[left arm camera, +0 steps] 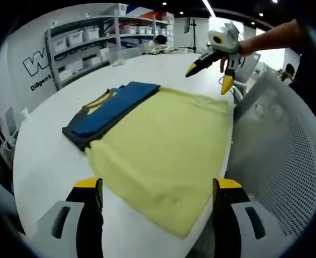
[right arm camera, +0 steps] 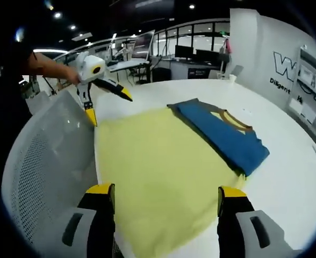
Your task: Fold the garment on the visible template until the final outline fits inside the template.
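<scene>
1 folded garment [left arm camera: 112,110] (blue) overlapping 1 yellow template [left arm camera: 166,150].

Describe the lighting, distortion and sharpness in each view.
Left gripper view: even overhead light, a ceiling strip glaring at the top; fisheye bends the table edge; the garment and yellow template look sharp, only soft shadows. Right gripper view: dimmer ceiling with spot lights; the chair curves strongly; the far desks look soft.

A folded blue garment [left arm camera: 112,110] lies on the yellow template [left arm camera: 166,153] at its far left edge, on a white table [left arm camera: 45,156]. The right gripper [left arm camera: 209,75] hovers beyond, jaws apart.
</scene>
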Tool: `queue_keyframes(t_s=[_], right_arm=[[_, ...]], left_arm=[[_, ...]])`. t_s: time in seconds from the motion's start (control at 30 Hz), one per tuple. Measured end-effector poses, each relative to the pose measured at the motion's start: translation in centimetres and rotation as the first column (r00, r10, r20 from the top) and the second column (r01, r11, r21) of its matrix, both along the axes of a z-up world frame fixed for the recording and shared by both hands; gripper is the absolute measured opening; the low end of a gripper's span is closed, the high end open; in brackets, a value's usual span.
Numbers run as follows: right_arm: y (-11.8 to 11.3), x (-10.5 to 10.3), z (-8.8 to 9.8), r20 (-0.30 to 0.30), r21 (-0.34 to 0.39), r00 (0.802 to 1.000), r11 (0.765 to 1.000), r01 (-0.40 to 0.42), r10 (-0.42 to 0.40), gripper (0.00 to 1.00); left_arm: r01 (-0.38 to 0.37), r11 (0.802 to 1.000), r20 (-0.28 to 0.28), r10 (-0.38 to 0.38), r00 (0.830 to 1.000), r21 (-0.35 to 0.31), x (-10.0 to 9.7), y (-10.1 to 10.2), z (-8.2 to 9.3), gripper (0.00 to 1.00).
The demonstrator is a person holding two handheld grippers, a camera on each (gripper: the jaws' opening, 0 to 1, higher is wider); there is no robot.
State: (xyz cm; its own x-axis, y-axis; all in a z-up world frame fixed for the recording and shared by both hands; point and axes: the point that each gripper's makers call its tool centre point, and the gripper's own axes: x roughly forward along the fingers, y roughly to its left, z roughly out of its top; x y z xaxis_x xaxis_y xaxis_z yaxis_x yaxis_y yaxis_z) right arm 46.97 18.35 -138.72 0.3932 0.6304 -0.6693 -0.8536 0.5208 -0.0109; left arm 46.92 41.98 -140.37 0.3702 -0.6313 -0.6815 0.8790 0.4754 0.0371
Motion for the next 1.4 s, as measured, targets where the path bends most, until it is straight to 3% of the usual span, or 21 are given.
queue_keyframes(t_s=[0.5, 0.6, 0.7, 0.83, 1.0, 1.2, 1.4], right_arm=[[-3.6, -4.2, -4.4, -0.112, -0.116, 0.994, 0.993, -0.006, -0.007, 0.53], [-4.5, -4.5, -5.0, -0.086, -0.168, 0.996, 0.985, -0.036, 0.022, 0.52], [-5.0, -4.8, -5.3, -0.116, -0.167, 0.993, 0.986, -0.023, 0.004, 0.5], [-5.3, -5.7, -5.7, -0.119, -0.196, 0.992, 0.978, -0.065, 0.042, 0.46], [-5.8, -5.8, -6.0, -0.117, -0.221, 0.991, 0.972, -0.084, 0.059, 0.41], [-5.1, -5.1, -5.1, 0.009, -0.293, 0.983, 0.941, -0.171, 0.181, 0.41], [-4.8, -5.8, -5.8, -0.041, -0.29, 0.979, 0.935, -0.203, 0.2, 0.35]], left_arm=[[0.079, 0.995, -0.076, -0.074, 0.994, 0.066, -2.8, 0.9, -2.9, 0.59], [0.09, 0.993, -0.082, -0.084, 0.993, 0.081, -2.9, 1.0, -3.3, 0.59], [0.089, 0.992, -0.092, -0.081, 0.993, 0.085, -2.8, 0.8, -3.4, 0.56], [0.112, 0.988, -0.111, -0.1, 0.989, 0.109, -3.2, 0.9, -4.0, 0.47], [0.092, 0.991, -0.113, -0.081, 0.99, 0.1, -2.9, 0.7, -4.0, 0.45], [0.112, 0.986, -0.108, -0.099, 0.989, 0.124, -3.2, 1.3, -3.9, 0.4], [0.169, 0.971, -0.087, -0.156, 0.984, 0.17, -3.7, 1.8, -3.8, 0.39]])
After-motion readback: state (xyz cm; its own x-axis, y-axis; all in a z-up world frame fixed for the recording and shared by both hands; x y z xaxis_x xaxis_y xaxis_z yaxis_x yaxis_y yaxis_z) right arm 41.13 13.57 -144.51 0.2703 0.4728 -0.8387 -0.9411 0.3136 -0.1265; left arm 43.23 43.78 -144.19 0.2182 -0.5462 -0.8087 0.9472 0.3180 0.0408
